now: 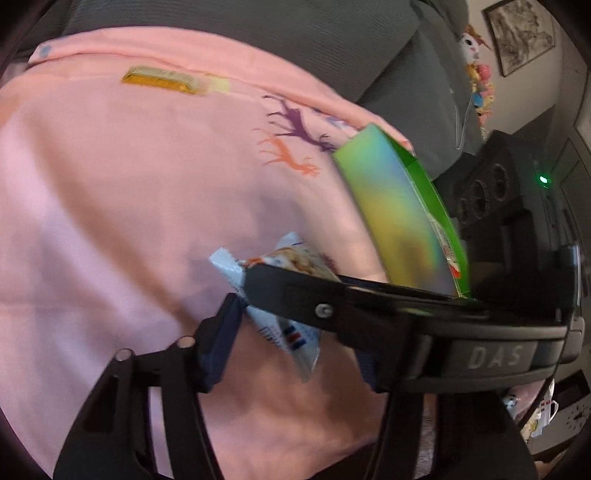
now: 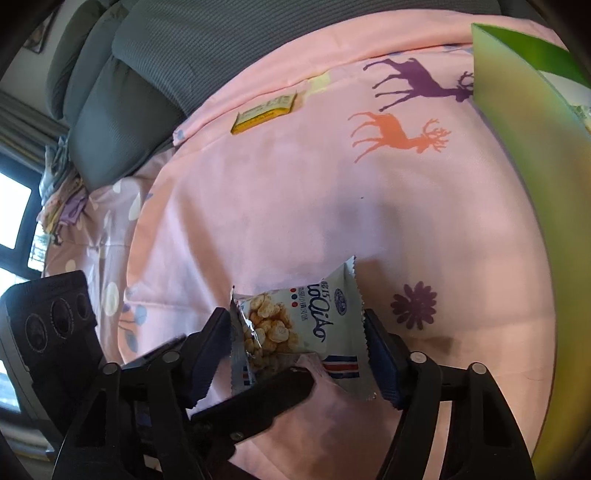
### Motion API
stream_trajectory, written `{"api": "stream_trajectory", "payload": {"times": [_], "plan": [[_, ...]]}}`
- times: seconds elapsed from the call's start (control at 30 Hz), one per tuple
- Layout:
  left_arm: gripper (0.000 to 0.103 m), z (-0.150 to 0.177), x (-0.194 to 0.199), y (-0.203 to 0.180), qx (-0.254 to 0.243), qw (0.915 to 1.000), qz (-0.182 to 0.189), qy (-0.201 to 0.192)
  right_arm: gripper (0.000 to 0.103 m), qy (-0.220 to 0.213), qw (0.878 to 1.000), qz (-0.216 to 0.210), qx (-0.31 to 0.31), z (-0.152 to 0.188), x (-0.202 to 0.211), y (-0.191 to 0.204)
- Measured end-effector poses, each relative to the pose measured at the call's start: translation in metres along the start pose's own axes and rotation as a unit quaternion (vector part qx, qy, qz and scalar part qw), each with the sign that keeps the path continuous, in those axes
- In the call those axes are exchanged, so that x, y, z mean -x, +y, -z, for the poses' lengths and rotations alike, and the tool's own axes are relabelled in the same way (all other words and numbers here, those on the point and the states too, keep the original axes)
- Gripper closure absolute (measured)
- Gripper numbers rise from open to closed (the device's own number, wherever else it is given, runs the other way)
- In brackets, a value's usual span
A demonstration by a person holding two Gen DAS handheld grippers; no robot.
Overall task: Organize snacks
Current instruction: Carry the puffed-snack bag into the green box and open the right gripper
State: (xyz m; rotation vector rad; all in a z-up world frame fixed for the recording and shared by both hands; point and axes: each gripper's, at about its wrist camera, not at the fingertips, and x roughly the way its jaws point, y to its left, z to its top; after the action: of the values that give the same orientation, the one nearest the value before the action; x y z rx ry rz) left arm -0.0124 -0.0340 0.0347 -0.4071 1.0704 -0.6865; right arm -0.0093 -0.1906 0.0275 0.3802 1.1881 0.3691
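A pale blue snack packet printed with biscuits lies on the pink bedspread. My right gripper straddles it with a finger on each side, close to the packet's edges. In the left wrist view the same packet sits between my left gripper's fingers, crossed by the right gripper's black finger. A green snack box stands open at the right, also in the right wrist view. A yellow packet lies far back, and shows in the right wrist view.
Grey cushions line the far edge of the bedspread. Deer prints mark the cloth. A window is at the left. A framed picture and a toy are at the back right.
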Motion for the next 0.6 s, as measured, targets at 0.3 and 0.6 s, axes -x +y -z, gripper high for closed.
{"api": "stream_trajectory", "payload": {"times": [0.3, 0.6], "plan": [[0.06, -0.017, 0.012, -0.055, -0.069, 0.9963, 0.002, -0.052, 0.037, -0.078, 0.997, 0.005, 0.026, -0.004, 0.059, -0.001], [0.06, -0.043, -0.023, -0.14, -0.165, 0.9829, 0.05, -0.065, 0.037, -0.189, 0.982, 0.028, -0.017, -0.006, 0.142, -0.049]]}}
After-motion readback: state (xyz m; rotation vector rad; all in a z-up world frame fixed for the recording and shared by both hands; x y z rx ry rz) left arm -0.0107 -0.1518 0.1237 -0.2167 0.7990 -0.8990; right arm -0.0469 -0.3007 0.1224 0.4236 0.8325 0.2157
